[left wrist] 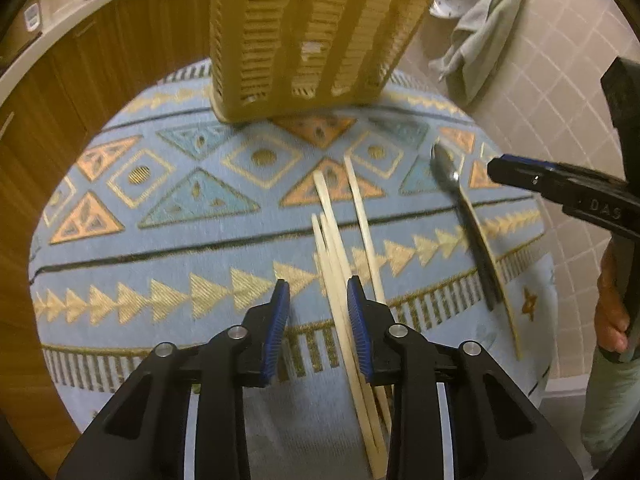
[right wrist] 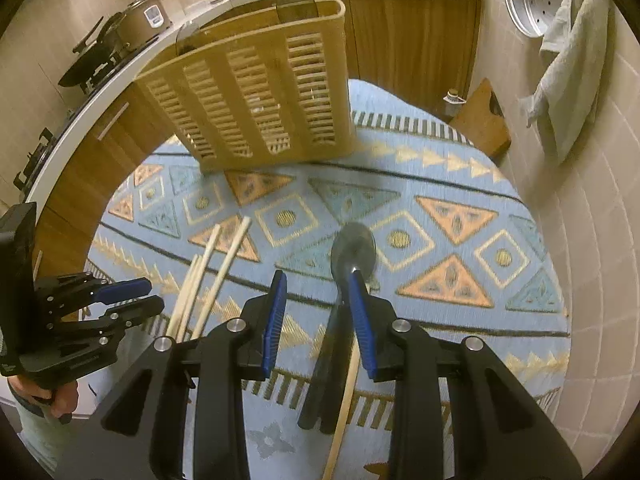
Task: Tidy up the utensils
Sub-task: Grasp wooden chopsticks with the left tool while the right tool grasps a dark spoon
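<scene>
Jaws apart, the left gripper [left wrist: 316, 304] straddles light, slippery wooden chopsticks [left wrist: 334, 240] lying on the cloth-covered tabletop [left wrist: 160, 240]; the right gripper [right wrist: 318, 300], also open, hangs over a stiff metal spoon [right wrist: 352, 250], best pinched mid-handle. The slatted utensil holder [left wrist: 308, 32] stands beyond.

The left gripper [left wrist: 316, 300] points down at a table under a blue patterned cloth [left wrist: 160, 240], its blue-padded jaws apart. A bundle of pale chopsticks [left wrist: 334, 248] lies on the cloth, running between the jaws beside the right pad. A slatted beige utensil holder [left wrist: 308, 36] stands at the far edge. To the right lies a spoon [left wrist: 450, 174], with the right gripper [left wrist: 516, 170] just beside it.
</scene>
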Tool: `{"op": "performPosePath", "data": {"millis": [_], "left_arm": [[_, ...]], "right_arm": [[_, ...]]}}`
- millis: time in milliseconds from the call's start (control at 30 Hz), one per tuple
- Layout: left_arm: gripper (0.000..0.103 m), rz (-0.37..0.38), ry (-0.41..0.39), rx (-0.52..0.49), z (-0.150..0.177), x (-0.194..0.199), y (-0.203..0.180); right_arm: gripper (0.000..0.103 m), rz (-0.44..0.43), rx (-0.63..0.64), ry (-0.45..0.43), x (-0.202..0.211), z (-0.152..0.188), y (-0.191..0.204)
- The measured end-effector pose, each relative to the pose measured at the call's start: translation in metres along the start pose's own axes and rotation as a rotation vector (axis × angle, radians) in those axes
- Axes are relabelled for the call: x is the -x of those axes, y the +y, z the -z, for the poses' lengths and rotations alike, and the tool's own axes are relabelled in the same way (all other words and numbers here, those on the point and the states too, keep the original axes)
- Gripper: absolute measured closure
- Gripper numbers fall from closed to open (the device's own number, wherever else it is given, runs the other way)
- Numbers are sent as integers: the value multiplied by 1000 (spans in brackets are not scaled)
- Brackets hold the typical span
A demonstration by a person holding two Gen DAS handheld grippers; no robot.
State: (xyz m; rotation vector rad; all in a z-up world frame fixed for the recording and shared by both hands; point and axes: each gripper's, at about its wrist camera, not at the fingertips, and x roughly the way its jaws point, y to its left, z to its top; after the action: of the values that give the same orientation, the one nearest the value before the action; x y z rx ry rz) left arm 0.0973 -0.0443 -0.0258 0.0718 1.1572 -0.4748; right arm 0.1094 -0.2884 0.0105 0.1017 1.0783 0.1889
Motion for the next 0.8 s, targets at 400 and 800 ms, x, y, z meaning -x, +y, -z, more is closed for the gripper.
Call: {"op": "performPosePath", "data": {"millis": [400,800], "left_arm": [[82,-97,18,-73,6,-16,-21],[88,-57,55,-39,-1,-16,-18]], "right_arm": [[74,-9,-29,4,-1,6,-11],[74,-20,-66,-2,1,8,-26]]}}
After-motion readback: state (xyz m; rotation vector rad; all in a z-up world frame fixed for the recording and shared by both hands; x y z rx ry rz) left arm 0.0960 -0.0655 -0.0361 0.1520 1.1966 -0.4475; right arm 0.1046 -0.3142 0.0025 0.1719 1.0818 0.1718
